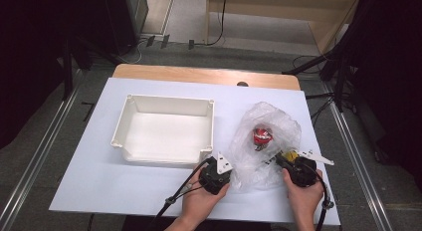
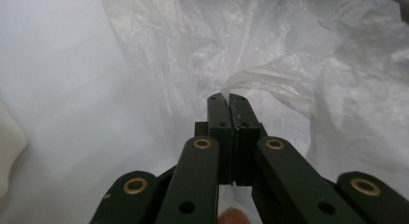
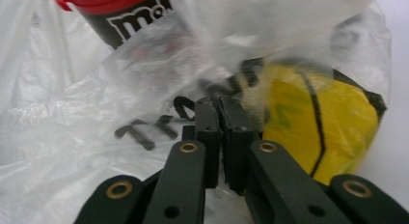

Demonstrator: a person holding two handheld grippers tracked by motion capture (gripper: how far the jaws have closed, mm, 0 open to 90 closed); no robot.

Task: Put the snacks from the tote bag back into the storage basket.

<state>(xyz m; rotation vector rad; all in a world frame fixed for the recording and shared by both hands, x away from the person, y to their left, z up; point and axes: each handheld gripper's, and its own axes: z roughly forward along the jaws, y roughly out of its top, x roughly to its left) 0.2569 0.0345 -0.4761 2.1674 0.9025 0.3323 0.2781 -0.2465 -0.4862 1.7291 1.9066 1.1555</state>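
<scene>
Plastic film is pinched in both tools: the left gripper (image 2: 225, 101) has its jaws pressed together on a fold of the clear plastic bag (image 1: 266, 141), and the right gripper (image 3: 218, 105) is likewise clamped on the bag's film. The bag lies crumpled on the white table (image 1: 89, 176), right of the empty white tray (image 1: 164, 131) (the left gripper sits just at the tray's near right corner). Inside the bag show a red-capped dark container (image 3: 128, 11) and a yellow item (image 3: 328, 122) just beyond the right gripper's tips.
</scene>
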